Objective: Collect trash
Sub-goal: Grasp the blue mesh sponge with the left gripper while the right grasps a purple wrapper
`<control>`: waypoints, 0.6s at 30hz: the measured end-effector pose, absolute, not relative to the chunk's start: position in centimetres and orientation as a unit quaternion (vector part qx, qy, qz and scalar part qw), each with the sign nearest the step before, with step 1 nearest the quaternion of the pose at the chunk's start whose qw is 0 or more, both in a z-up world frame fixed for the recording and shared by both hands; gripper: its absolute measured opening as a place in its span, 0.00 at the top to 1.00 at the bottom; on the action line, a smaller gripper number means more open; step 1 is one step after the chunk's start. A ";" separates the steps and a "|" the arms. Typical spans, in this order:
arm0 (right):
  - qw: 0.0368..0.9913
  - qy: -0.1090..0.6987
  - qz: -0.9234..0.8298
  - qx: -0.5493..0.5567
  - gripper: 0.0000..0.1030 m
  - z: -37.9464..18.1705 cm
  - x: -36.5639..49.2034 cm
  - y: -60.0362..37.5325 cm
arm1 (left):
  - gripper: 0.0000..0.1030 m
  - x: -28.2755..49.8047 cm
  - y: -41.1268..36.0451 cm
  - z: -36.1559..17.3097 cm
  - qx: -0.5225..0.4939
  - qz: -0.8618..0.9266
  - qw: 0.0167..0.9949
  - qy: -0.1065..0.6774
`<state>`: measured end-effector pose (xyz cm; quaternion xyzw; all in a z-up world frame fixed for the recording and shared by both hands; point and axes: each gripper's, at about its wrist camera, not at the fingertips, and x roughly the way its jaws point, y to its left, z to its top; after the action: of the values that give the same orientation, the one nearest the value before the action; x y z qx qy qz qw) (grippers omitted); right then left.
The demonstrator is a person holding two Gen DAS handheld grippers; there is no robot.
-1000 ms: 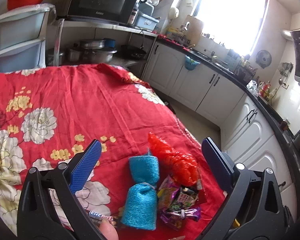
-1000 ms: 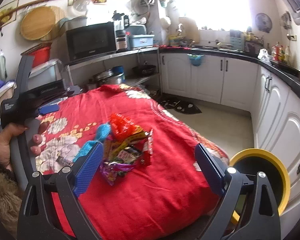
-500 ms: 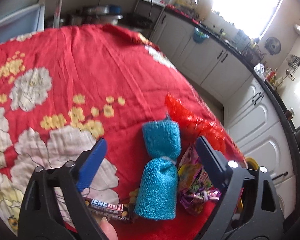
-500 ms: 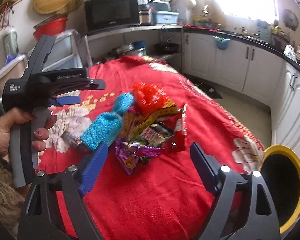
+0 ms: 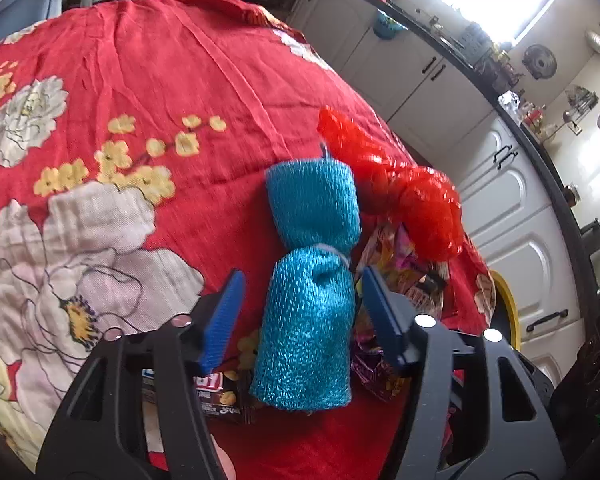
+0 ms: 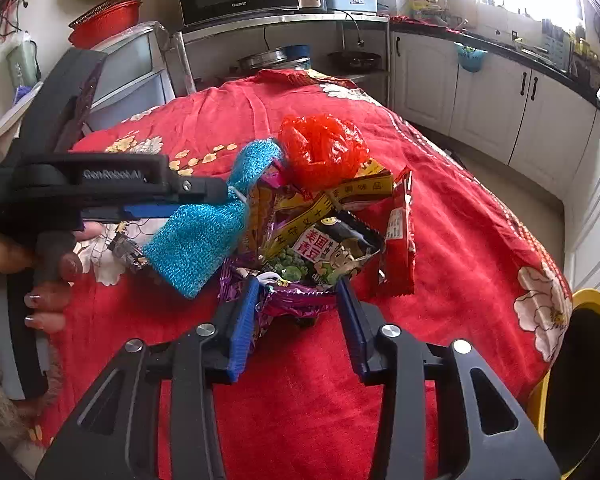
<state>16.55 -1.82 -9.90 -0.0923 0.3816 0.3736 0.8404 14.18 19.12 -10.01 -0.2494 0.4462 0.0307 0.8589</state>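
Turquoise mesh scrubber, red plastic bag, red floral tablecloth.

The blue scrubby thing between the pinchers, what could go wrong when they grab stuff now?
The left gripper straddles the blue mesh scrubber, not yet touching; it's soft and may slip out. The right gripper is at the purple wrapper, under a loose pile, so other packets could slide off the red tablecloth.

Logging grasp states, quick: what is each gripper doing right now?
Left gripper: open, jaws straddling the blue mesh scrubber, not clamped.
Right gripper: open, jaws either side of the purple wrapper.
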 end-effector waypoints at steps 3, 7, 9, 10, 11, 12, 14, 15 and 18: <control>0.835 0.388 0.383 -0.080 0.82 -9.9 16.5 -2.2 | 0.66 14.3 18.9 -10.5 -0.246 0.029 0.855 0.455; 0.834 0.387 0.387 -0.071 0.83 -9.6 16.4 -2.9 | 0.75 14.4 18.4 -10.7 -0.237 0.023 0.856 0.459; 0.834 0.388 0.388 -0.063 0.84 -9.5 16.2 -3.3 | 0.82 14.3 18.2 -10.6 -0.229 0.023 0.858 0.459; 0.833 0.389 0.389 -0.054 0.84 -9.4 16.2 -3.6 | 0.83 14.2 18.2 -10.6 -0.226 0.023 0.859 0.458; 0.833 0.390 0.390 -0.046 0.84 -9.3 16.2 -3.9 | 0.85 14.1 18.2 -10.5 -0.225 0.023 0.860 0.458; 0.832 0.391 0.390 -0.040 0.84 -9.3 16.2 -4.1 | 0.87 14.0 18.2 -10.4 -0.226 0.022 0.861 0.456; 0.832 0.392 0.390 -0.031 0.85 -9.1 16.1 -4.7 | 0.89 13.8 18.1 -10.3 -0.225 0.020 0.862 0.454; 0.833 0.392 0.389 -0.028 0.85 -9.1 16.0 -4.9 | 0.89 13.7 18.0 -10.1 -0.222 0.019 0.863 0.453; 0.835 0.388 0.389 -0.020 0.85 -8.6 15.8 -5.6 | 0.91 13.4 17.7 -9.4 -0.216 0.020 0.868 0.447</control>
<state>15.85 -5.62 -8.65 -0.0200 0.3879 0.3890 0.8354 13.41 17.74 -9.44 -0.2162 0.4465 0.0201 0.8680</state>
